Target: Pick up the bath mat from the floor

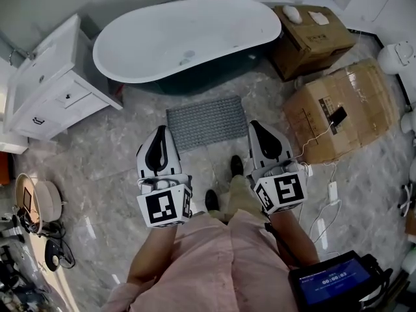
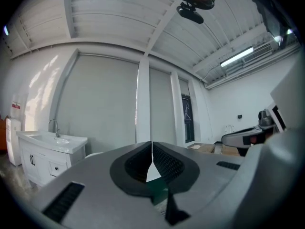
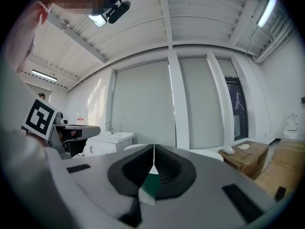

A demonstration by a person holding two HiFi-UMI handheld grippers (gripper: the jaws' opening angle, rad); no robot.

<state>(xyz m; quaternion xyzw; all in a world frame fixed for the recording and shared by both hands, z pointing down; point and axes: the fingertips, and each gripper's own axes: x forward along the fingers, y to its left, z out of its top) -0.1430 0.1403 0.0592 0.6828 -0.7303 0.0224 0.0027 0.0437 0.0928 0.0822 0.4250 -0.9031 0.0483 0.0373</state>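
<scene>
A grey textured bath mat (image 1: 207, 122) lies flat on the marble floor in front of the white bathtub (image 1: 185, 34). In the head view my left gripper (image 1: 158, 132) hovers just above the mat's near left corner and my right gripper (image 1: 256, 127) just above its near right edge, both held at about waist height. Both are shut with nothing between the jaws. The left gripper (image 2: 152, 152) and the right gripper (image 3: 153, 155) point level across the room in their own views, at the wall and windows; the mat is hidden there.
A white sink cabinet (image 1: 47, 83) stands at the left. Cardboard boxes (image 1: 338, 112) sit at the right, one (image 1: 311, 34) beside the tub. Cables (image 1: 328, 194) trail on the floor at right, gear (image 1: 36, 213) at lower left. The person's shoes (image 1: 224, 184) stand just short of the mat.
</scene>
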